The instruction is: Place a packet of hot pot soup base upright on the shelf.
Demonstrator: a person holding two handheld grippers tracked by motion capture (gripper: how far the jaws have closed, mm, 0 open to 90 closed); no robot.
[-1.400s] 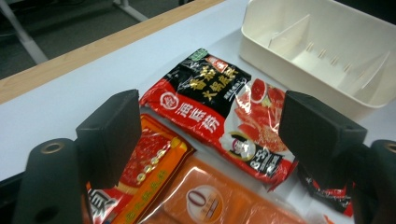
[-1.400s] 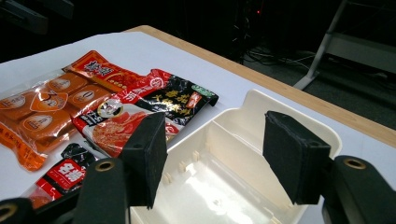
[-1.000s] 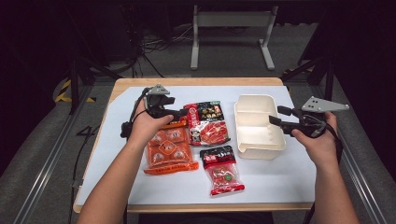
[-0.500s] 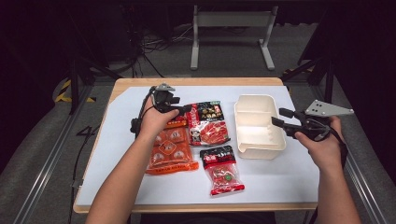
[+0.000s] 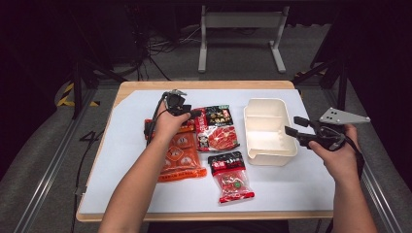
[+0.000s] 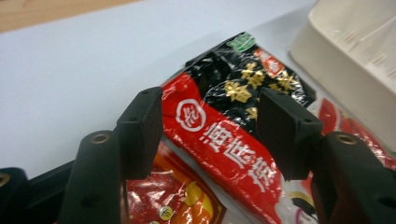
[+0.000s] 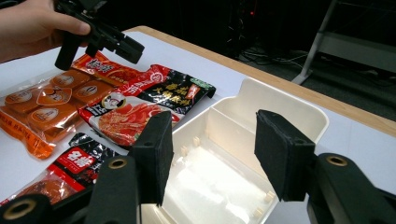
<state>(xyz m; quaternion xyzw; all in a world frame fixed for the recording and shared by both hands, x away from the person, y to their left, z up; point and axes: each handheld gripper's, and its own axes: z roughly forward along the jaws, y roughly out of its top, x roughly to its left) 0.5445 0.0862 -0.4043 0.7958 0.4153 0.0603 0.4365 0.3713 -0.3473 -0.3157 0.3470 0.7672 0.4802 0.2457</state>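
Note:
A red and black sauce packet (image 5: 218, 128) lies mid-table, partly over an orange packet (image 5: 180, 155). My left gripper (image 5: 194, 114) is open at that packet's top left corner. In the left gripper view the corner of the red and black packet (image 6: 224, 140) sits between the two pads (image 6: 140, 130), which stand apart and do not press it. A white two-compartment box (image 5: 267, 145) stands to the right. My right gripper (image 5: 291, 127) is open at the box's right side, and in the right gripper view (image 7: 210, 158) its jaws frame the white box (image 7: 289, 112).
A smaller red and black packet (image 5: 231, 174) lies near the front edge, below the other two. A white sheet (image 5: 131, 126) covers the wooden table (image 5: 204, 85). Bare sheet lies at the left and along the front right.
My left gripper has moved a little right, onto the corner of the red and black packet. The right gripper has dropped slightly toward the box.

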